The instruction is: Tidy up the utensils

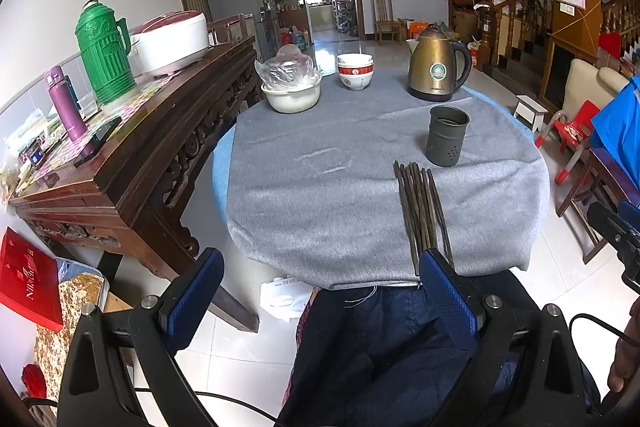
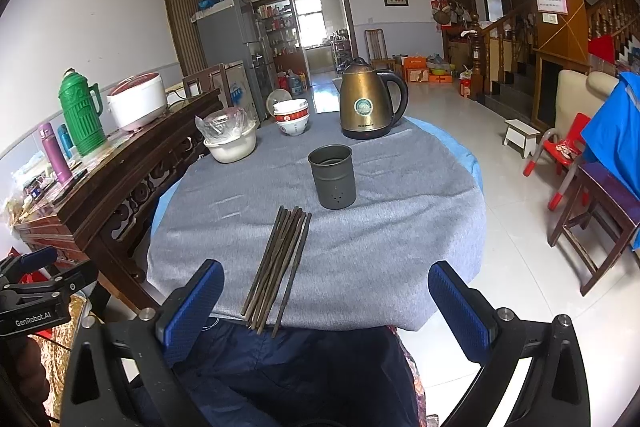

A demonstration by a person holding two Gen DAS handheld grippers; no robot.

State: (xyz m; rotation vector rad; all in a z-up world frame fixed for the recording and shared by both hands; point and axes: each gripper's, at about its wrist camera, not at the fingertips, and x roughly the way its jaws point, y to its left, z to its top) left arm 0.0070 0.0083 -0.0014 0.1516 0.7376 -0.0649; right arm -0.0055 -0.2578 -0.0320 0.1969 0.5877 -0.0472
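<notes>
Both the left gripper (image 1: 320, 287) and right gripper (image 2: 326, 301) are wide and hold nothing; chopsticks (image 2: 280, 263) lie near the cup (image 2: 332, 175) on the bench (image 2: 400, 227)

The black left gripper with two bumpy blue pads (image 1: 320, 303) has round silver screws and a thin black cable behind it. The black right gripper with the same blue pads (image 2: 326, 307) matches — white letters "GenRobot.AI" mark the left one's side. Below both: dark blue trousers (image 2: 288, 379).

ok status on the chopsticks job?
Both hand-held grippers open, empty: left, right. Chopsticks bundled flat at table edge. Holder cup upright, empty. Path clear.
</notes>
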